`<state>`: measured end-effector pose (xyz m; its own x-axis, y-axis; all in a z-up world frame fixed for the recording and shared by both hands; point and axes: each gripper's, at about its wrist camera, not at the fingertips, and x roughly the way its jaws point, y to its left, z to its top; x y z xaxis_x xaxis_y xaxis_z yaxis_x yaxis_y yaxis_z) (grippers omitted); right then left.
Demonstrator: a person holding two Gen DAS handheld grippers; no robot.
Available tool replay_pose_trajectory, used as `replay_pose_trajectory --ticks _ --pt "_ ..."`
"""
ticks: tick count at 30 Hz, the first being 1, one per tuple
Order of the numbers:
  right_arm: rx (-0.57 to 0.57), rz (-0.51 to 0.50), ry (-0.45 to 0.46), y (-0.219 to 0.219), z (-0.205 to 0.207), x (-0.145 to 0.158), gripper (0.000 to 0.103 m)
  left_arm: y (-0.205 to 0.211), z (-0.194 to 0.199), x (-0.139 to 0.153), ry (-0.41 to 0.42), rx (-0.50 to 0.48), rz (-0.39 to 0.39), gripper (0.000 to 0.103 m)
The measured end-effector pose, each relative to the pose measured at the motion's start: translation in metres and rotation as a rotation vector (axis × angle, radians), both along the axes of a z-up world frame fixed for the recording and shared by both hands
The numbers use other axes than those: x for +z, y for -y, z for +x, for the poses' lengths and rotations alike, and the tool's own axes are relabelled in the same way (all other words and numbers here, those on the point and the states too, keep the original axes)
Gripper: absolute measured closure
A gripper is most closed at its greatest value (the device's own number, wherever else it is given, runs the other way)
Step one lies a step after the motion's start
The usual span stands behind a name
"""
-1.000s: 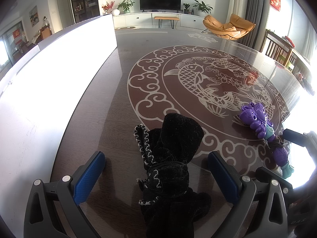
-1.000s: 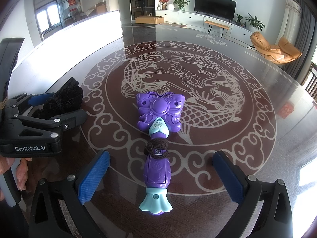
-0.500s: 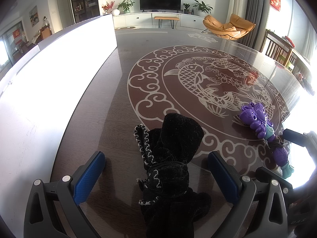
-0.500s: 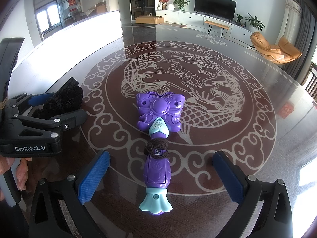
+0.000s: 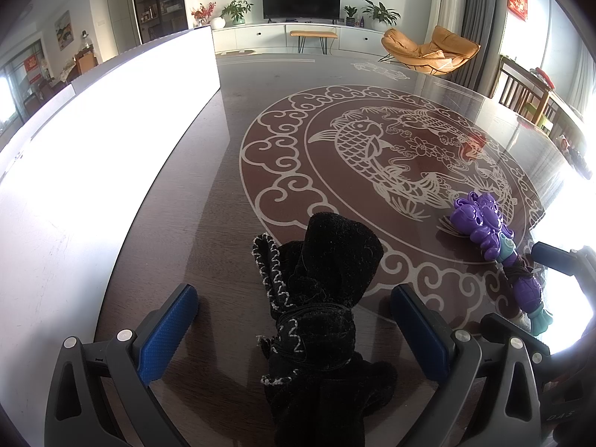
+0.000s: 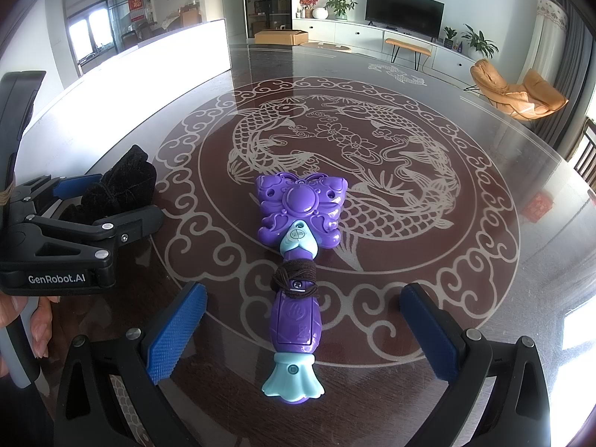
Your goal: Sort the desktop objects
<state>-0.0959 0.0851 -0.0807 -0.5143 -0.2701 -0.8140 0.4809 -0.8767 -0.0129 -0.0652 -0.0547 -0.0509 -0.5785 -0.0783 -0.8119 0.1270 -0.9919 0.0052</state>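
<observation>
A black velvet pouch with white stitching (image 5: 320, 309) lies on the dark table between the fingers of my left gripper (image 5: 294, 324), which is open and not touching it. A purple butterfly-shaped toy wand with a teal base (image 6: 298, 272) lies on the table between the fingers of my right gripper (image 6: 303, 331), also open and apart from it. A dark hair tie (image 6: 296, 273) is wrapped round the wand's handle. The wand also shows in the left wrist view (image 5: 495, 249), and the pouch (image 6: 123, 182) and left gripper (image 6: 108, 208) in the right wrist view.
The table (image 5: 372, 141) is dark wood under glass with a pale fish and cloud pattern. A long white box (image 5: 93, 149) runs along its left side. Chairs (image 5: 529, 93) stand at the far right, and an orange lounge chair (image 5: 432, 48) beyond.
</observation>
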Motion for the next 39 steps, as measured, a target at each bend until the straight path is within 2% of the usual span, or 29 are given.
replay_pose_trajectory --ticks 15,20,24,28,29,30,31,32,33,36,39 --pt "0.0 0.0 0.0 0.0 0.0 0.0 0.0 0.001 0.0 0.0 -0.002 -0.007 0.008 0.0" --pt "0.0 -0.001 0.0 0.0 0.0 0.0 0.0 0.007 0.007 0.003 0.046 -0.184 0.008 0.0" --pt "0.02 0.01 0.022 -0.001 0.0 0.002 0.0 0.012 0.015 0.005 0.059 -0.221 0.003 0.0" --pt "0.069 0.047 0.082 0.0 -0.006 0.003 0.0 0.001 0.001 0.005 0.063 -0.232 0.001 0.0" --pt "0.075 0.052 0.089 0.002 -0.009 0.003 0.002 0.0 -0.001 0.005 0.062 -0.228 0.0 0.005" --pt "0.084 0.051 0.088 0.003 -0.012 0.005 0.009 -0.004 -0.005 0.007 0.05 -0.221 -0.001 0.015" --pt "0.091 0.049 0.083 0.004 -0.013 0.008 0.018 -0.007 -0.008 0.011 0.027 -0.216 -0.005 0.045" --pt "0.093 0.048 0.079 0.005 -0.015 0.013 0.049 -0.01 -0.01 0.016 0.02 -0.213 -0.01 0.074" --pt "0.09 0.054 0.093 0.005 -0.02 0.016 0.08 -0.013 -0.014 0.018 0.035 -0.215 -0.011 0.074" --pt "0.092 0.056 0.13 0.003 -0.026 0.016 0.081 -0.014 -0.007 0.033 0.0 -0.227 -0.012 0.075" --pt "0.094 0.023 0.121 0.0 -0.021 0.034 0.081 -0.001 0.012 0.065 -0.063 -0.202 0.062 0.075"
